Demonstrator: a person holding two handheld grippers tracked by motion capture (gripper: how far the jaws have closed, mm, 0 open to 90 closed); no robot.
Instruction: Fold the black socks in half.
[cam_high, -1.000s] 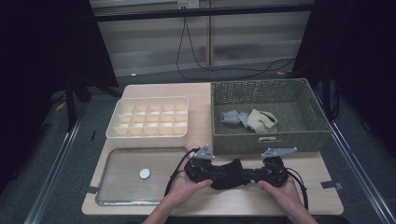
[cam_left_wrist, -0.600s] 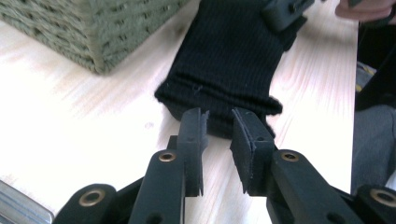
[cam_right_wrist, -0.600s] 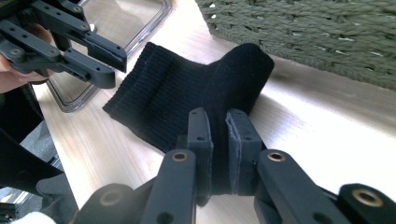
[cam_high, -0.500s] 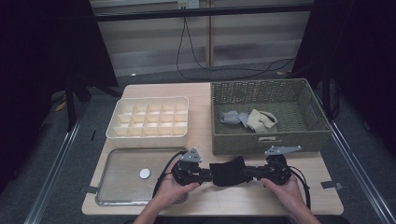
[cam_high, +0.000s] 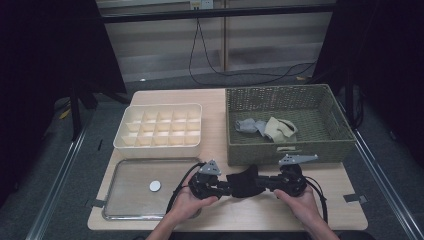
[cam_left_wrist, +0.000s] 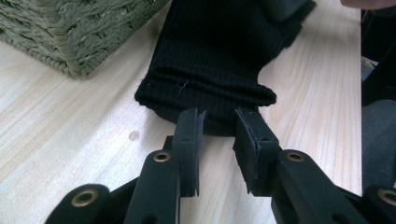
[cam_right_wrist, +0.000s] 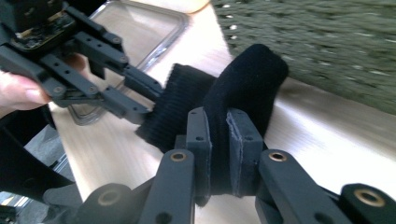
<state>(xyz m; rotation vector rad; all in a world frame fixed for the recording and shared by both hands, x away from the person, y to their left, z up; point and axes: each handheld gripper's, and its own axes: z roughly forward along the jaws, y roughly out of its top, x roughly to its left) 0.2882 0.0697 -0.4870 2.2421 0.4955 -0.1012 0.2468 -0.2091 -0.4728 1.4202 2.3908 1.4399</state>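
plainly soft and light, black sock (cam_high: 243, 181) (just before wicker basket (cam_high: 285, 145)): right gripper (cam_right_wrist: 218, 140) pinches its fold; left gripper (cam_left_wrist: 218, 133), jaws just eased apart, stands slightly open at its ribbed cuff.

Wooden table (cam_high: 215, 97) bears tray (cam_high: 130, 172), organizer (cam_high: 160, 127), basket (cam_high: 280, 150) (wicker), sock (cam_high: 243, 181).

The high view is looking forward and down over the whole desk (cam_high: 225, 100). Each claw's camera is sitting close and low, looking along its jaws. All three are sharing the black sock (cam_high: 245, 181) beside the wicker basket (cam_high: 285, 150).
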